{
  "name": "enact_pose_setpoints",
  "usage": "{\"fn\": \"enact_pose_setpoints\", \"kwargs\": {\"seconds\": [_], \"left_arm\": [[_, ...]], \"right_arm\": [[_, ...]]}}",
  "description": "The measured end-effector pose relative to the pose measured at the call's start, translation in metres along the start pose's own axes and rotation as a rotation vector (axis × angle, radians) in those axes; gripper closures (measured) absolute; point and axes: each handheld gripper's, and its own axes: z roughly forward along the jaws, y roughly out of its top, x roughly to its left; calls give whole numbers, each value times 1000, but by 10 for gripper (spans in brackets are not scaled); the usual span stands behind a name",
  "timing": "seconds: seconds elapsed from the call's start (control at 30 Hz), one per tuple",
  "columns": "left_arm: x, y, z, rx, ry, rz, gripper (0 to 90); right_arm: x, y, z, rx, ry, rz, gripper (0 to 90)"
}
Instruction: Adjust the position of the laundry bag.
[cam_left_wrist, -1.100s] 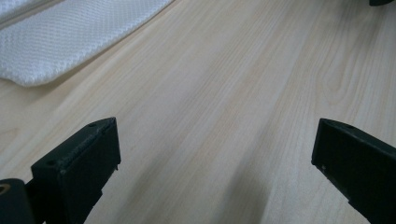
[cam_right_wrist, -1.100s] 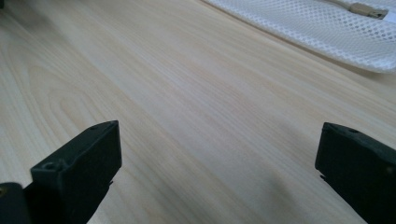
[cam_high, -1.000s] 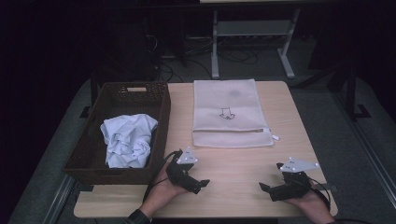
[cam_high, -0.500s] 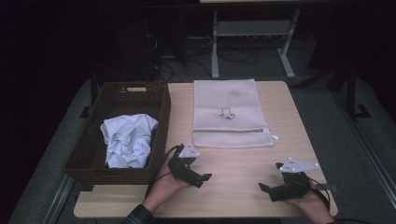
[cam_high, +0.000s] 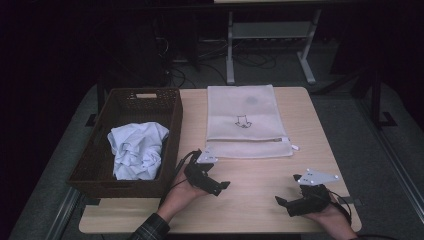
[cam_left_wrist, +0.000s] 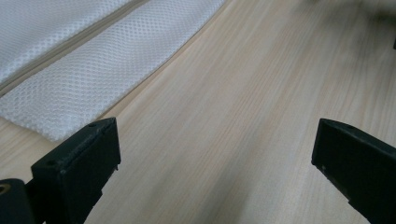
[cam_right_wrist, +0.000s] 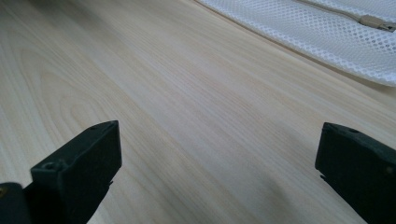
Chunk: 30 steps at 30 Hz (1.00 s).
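The left gripper has lifted off the table and shifted a little forward and toward the basket since a second ago, when it lay lower and flatter near the front edge; now the hand under it is turned up and the gripper sits just beside the near right corner of the basket, close to the front hem of the mesh bag. Its jaws stand wide apart with nothing between them, and the left gripper view looks over bare wood with the corner of the mesh bag to one side. The right gripper has not moved in that time: it rests on the table near the front right, jaws also spread and empty, with the zip end of the mesh bag across the top of the right gripper view. The white cloth lies crumpled in the basket, untouched, and the bag lies flat and zipped on the middle of the table. I judge that the work is only starting: the left hand seems to be setting off, toward either the cloth or the bag, and nothing has been gripped yet.
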Motion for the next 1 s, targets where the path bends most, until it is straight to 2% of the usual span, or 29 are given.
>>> {"fn": "enact_pose_setpoints", "kwargs": {"seconds": [0.4, 0.57, 0.67, 0.83, 1.0], "left_arm": [[8, 12, 6, -4, 8, -10, 7], [13, 17, 9, -5, 19, -15, 7], [17, 21, 12, -14, 42, -22, 7], [20, 25, 15, -9, 45, -22, 7], [24, 35, 19, -14, 59, -23, 7]], "right_arm": [[-3, 1, -3, -9, -1, 0, 0], [-4, 2, -4, -15, 6, 3, 0], [-4, 3, -4, -16, 10, 2, 0], [-5, 4, -5, -27, 19, 5, 0], [-6, 4, -6, -30, 18, 15, 0]]}}
